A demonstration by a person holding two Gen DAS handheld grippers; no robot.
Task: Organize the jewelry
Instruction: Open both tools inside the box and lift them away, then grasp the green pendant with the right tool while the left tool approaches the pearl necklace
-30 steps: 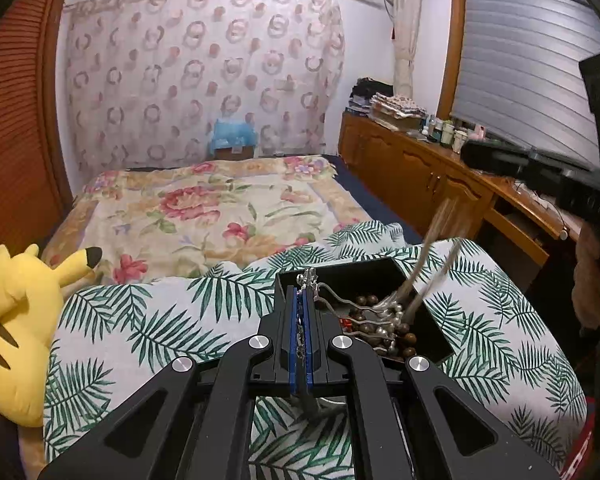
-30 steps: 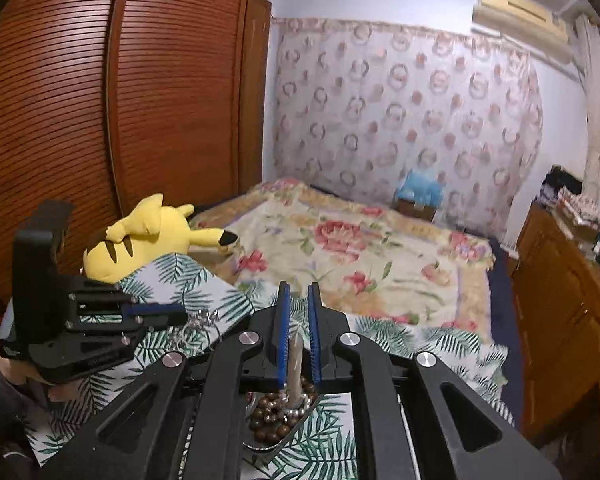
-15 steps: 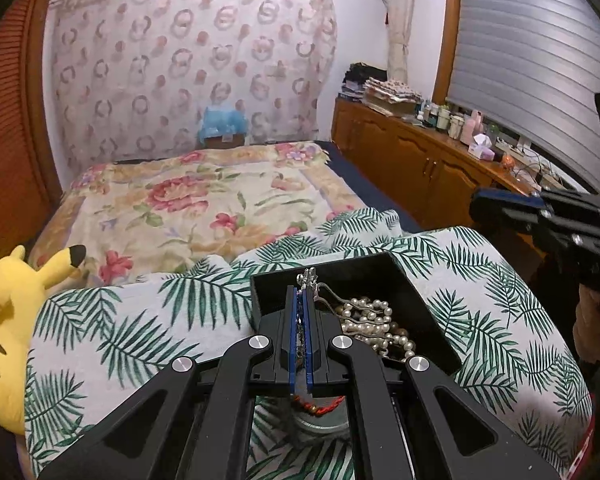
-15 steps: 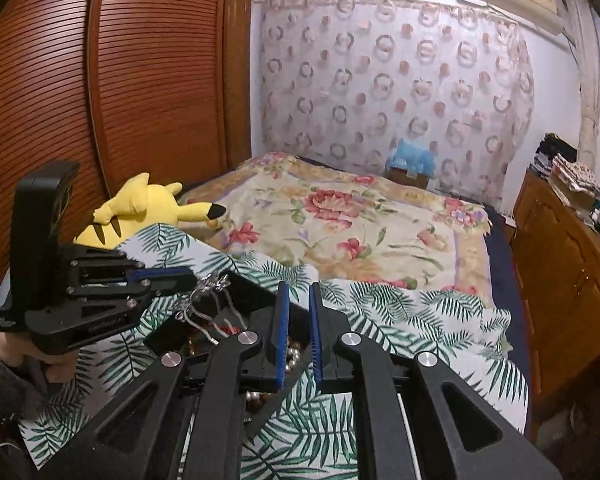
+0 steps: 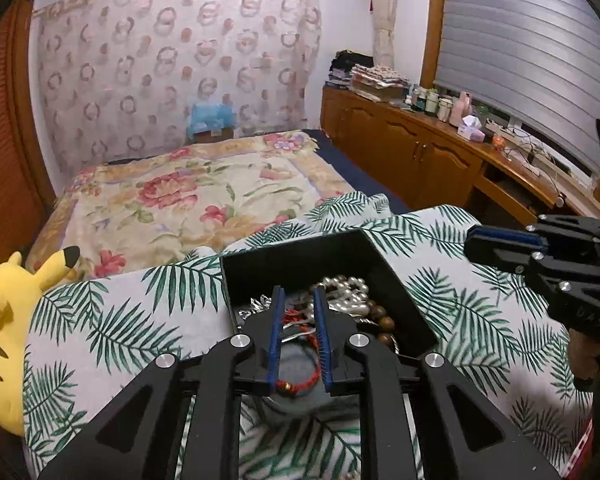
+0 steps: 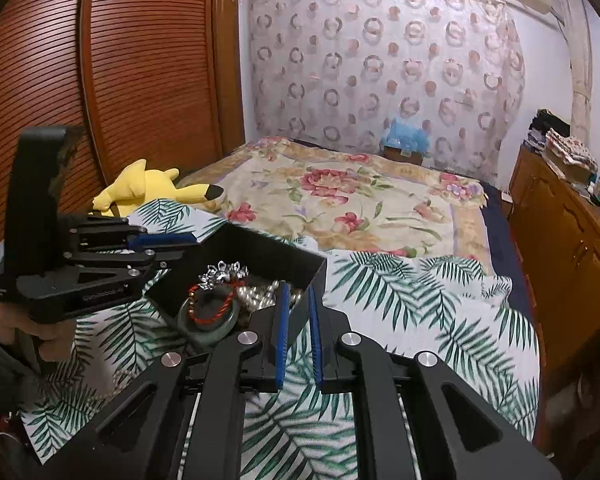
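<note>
A black box (image 5: pixel 300 248) stands on the palm-leaf cloth (image 5: pixel 120 320). In it lie a pearl strand (image 5: pixel 346 288), brown beads (image 5: pixel 380 318), a silver chain (image 5: pixel 258 304), a red cord bracelet (image 5: pixel 296 318) and a greenish bangle (image 5: pixel 300 364). My left gripper (image 5: pixel 298 292) hangs over the box's near side, its jaws opening, with nothing pressed between the pads. My right gripper (image 6: pixel 298 290) is at the box's (image 6: pixel 260 248) near right corner, shut to a narrow slit with nothing in it. Each gripper shows in the other view: left gripper (image 6: pixel 190 246), right gripper (image 5: pixel 471 245).
A yellow plush toy (image 5: pixel 4 320) lies left of the cloth. Beyond the box is the bed with a floral cover (image 5: pixel 200 200). Wooden cabinets (image 5: pixel 420 160) line the right wall and a slatted wooden door (image 6: pixel 100 80) the left. A hand (image 6: pixel 40 332) holds the left gripper.
The left gripper let go of the silver chain, which now lies in the box. The strand hanging from the right gripper a second ago is gone from it. Both grippers came lower.
</note>
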